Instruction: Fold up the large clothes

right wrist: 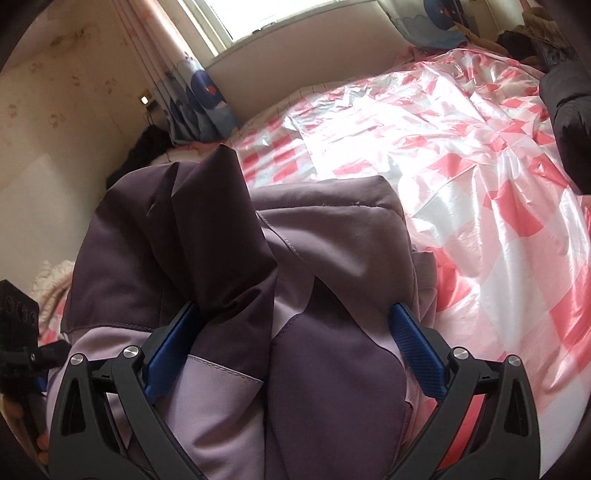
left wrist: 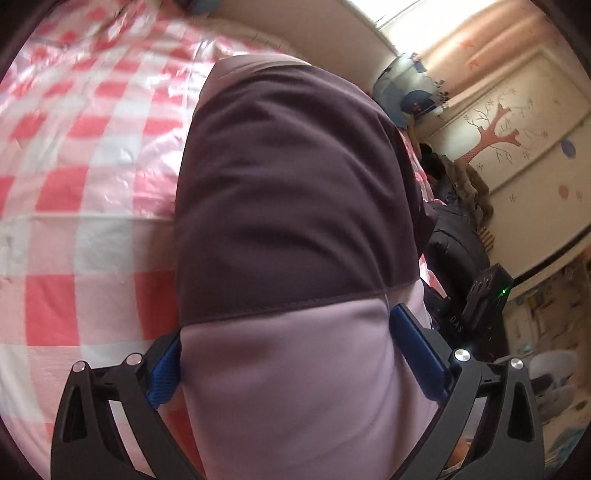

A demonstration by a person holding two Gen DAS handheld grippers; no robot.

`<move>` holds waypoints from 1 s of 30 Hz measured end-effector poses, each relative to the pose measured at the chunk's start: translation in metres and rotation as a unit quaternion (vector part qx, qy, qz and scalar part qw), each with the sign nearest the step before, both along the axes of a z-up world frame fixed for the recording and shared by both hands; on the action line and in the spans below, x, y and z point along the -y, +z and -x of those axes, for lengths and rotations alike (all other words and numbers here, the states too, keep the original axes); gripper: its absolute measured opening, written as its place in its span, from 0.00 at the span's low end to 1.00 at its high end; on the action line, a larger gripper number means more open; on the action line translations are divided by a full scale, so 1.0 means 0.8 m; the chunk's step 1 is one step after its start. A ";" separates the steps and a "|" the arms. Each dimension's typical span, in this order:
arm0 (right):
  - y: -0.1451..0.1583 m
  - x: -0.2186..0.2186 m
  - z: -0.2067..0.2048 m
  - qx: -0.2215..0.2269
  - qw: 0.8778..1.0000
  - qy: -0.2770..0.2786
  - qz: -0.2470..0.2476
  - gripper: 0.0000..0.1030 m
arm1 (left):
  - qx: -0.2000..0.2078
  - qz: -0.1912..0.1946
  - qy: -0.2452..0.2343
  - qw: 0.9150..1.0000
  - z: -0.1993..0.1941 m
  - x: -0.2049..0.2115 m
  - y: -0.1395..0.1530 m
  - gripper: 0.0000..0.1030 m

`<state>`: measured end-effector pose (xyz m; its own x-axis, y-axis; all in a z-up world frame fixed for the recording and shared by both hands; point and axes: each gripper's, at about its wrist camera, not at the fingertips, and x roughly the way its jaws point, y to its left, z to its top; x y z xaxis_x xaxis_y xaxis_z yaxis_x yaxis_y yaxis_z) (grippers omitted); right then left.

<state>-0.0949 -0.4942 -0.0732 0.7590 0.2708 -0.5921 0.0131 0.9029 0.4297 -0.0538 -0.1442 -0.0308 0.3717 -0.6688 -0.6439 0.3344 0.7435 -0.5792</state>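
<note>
Big bed (right wrist: 461,177) with a shiny pink-and-white checked cover fills most of both views, window (right wrist: 258,14) and cartoon curtain (right wrist: 199,99) behind it, wardrobe (left wrist: 517,140) with a tree picture off to the side. The purple jacket (left wrist: 288,206) lies bunched on the bed. Left tongs (left wrist: 288,354) and right tongs (right wrist: 291,332) both sit spread wide around its fabric, not clamped.

A bed (right wrist: 480,184) under a shiny pink-and-white checked cover; the purple jacket (right wrist: 314,258) lies on it; a black garment (right wrist: 569,122) at its edge.
</note>
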 end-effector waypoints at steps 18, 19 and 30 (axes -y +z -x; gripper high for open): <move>0.010 0.037 0.009 -0.154 0.951 0.135 -0.232 0.94 | -0.032 -0.059 0.063 0.996 0.010 -0.087 -0.006 0.94; 0.001 0.034 0.008 -0.168 0.942 0.150 -0.249 0.94 | -0.037 -0.055 0.061 0.996 0.007 -0.088 -0.007 0.94; -0.052 0.000 0.007 -0.206 0.905 0.175 -0.329 0.94 | -0.066 -0.043 0.039 0.996 -0.009 -0.095 -0.011 0.95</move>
